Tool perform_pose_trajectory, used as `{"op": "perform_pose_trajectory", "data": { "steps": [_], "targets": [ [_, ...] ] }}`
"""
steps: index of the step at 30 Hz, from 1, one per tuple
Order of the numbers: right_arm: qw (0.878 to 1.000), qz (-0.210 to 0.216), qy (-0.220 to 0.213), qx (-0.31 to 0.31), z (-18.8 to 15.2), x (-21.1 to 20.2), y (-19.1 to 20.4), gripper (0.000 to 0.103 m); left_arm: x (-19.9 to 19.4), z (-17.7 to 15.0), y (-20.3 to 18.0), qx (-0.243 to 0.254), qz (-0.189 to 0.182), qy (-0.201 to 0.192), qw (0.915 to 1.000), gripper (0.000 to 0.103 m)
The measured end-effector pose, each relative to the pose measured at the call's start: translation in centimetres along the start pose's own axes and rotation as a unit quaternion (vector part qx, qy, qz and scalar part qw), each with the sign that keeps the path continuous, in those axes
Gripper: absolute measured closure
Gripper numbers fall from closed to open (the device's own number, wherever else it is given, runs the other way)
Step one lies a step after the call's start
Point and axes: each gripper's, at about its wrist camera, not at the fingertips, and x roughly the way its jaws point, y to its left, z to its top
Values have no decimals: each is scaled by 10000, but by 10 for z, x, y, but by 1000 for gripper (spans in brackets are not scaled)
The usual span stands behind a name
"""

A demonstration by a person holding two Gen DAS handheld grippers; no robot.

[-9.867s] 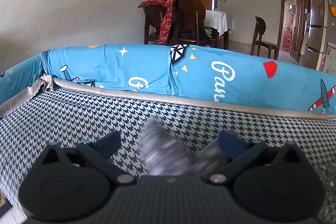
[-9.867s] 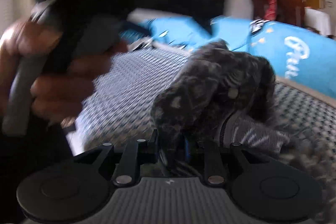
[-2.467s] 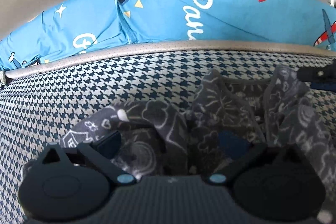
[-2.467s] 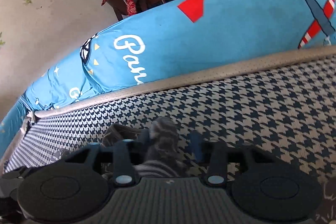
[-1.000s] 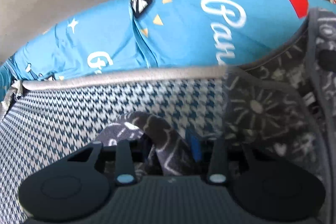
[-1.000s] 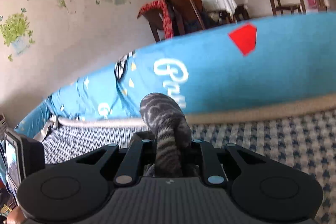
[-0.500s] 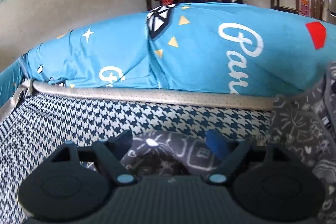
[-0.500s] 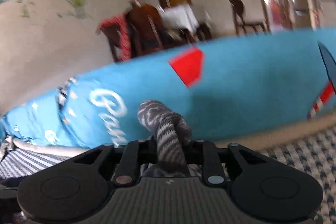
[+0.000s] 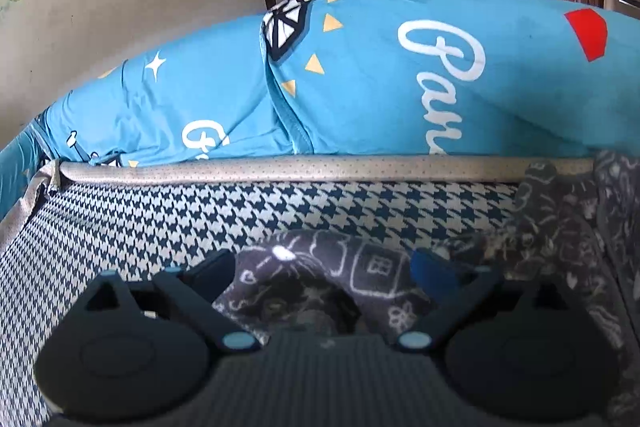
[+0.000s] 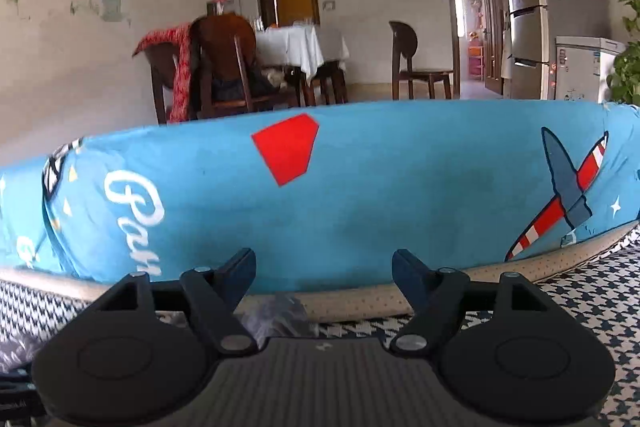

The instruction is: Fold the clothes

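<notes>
I have both tools letting go at once, and the reason is plain from where the cloth lies. My left gripper [image 9: 326,267] points down at the dark doodle-print garment [image 9: 320,287], which sits bunched on the houndstooth cushion [image 9: 168,223]; its jaws are opening and already stand wide, with a hump of the fabric between them but neither pad pressing on it, so I hold nothing there. The garment runs off to the right in that view, where more of it is heaped up against the grey piped edge [image 9: 320,169] of the cushion — not flat, not squared, so I judge the fold is at best partway and the cloth has only been set down to be taken up afresh. My right gripper [image 10: 324,277] points nearly level toward the blue printed bolster [image 10: 400,195] that lines the back of the seat; its jaws are opening too, and nothing is pinched between them. Just below and between its fingers a blurred grey bit of fabric [image 10: 276,315] shows on the cushion — I cannot tell from this view whether it is a striped cuff of the same garment or another piece. Letting go with both at once leaves the cloth to settle under its own weight on the cushion, which gives me a resting shape to read before choosing new corners. The risk, as I see it, is that the heap at the right slumps further and hides the hems I would want next.
</notes>
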Motion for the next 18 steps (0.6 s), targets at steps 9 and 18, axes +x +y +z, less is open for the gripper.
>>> {"op": "perform_pose_trajectory", "data": {
  "steps": [9, 18],
  "targets": [
    [9890, 1444, 311, 34, -7, -3, 24, 28, 10, -8, -1, -4, -28, 280, 9996, 4],
    [9755, 1887, 1065, -382, -41, 19, 54, 39, 12, -13, -9, 152, -34, 358, 9992, 3]
  ]
}}
